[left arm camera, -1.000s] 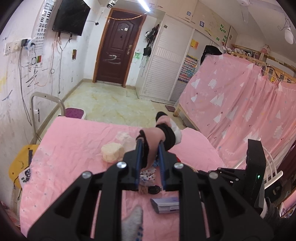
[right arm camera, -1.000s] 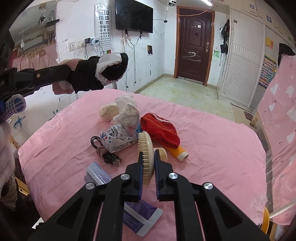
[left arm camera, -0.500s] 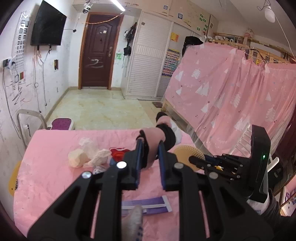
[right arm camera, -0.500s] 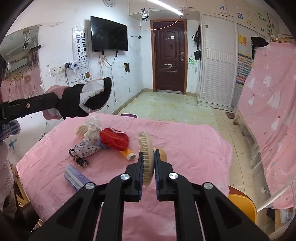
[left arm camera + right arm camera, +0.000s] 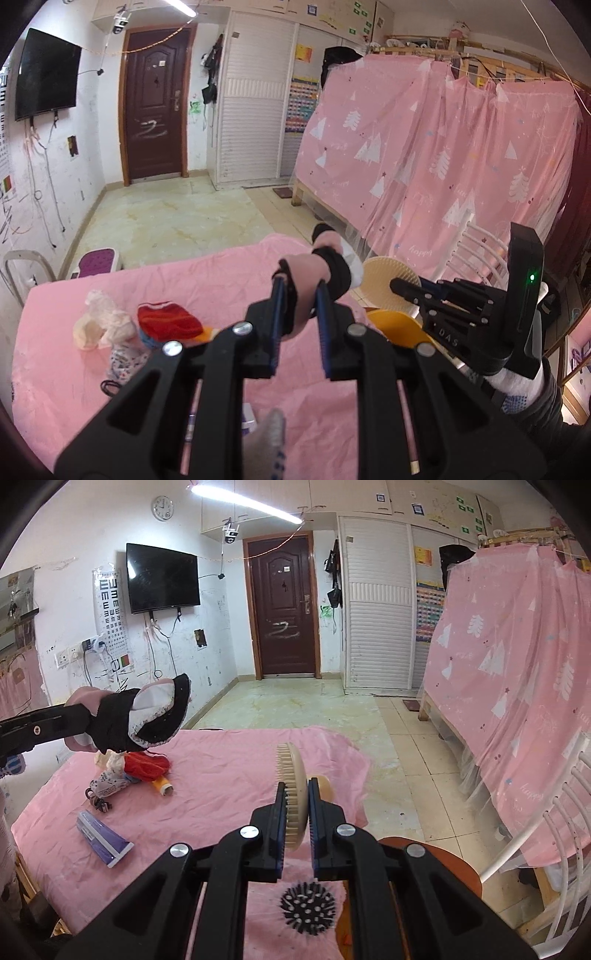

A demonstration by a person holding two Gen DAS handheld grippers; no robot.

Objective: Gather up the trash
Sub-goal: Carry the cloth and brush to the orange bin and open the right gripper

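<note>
My left gripper [image 5: 299,286] is shut on a small pink, black and white slipper [image 5: 317,269], held above the pink-covered table [image 5: 221,280]. In the right wrist view that slipper [image 5: 147,716] hangs at the left over the pile. My right gripper [image 5: 296,786] is shut on a round beige bristle brush [image 5: 291,764] near the table's right edge. The left wrist view shows the brush [image 5: 384,271] at the right. On the table lie crumpled tissue [image 5: 107,321], a red knitted piece [image 5: 147,766], a printed wrapper [image 5: 109,784], an orange tube [image 5: 162,786], a black cable [image 5: 98,801] and a purple box [image 5: 101,836].
A black spiky ball [image 5: 308,908] lies on the cloth under my right gripper. An orange round object [image 5: 436,864] sits just past the table's right edge. A pink-curtained bed [image 5: 517,664] and a white metal rail [image 5: 554,812] stand to the right. Tiled floor [image 5: 314,709] lies beyond.
Both grippers have swung to the right with their loads still held. The pile has slid to the left in both views, and the table's right edge and the curtained bed have come closer.
</note>
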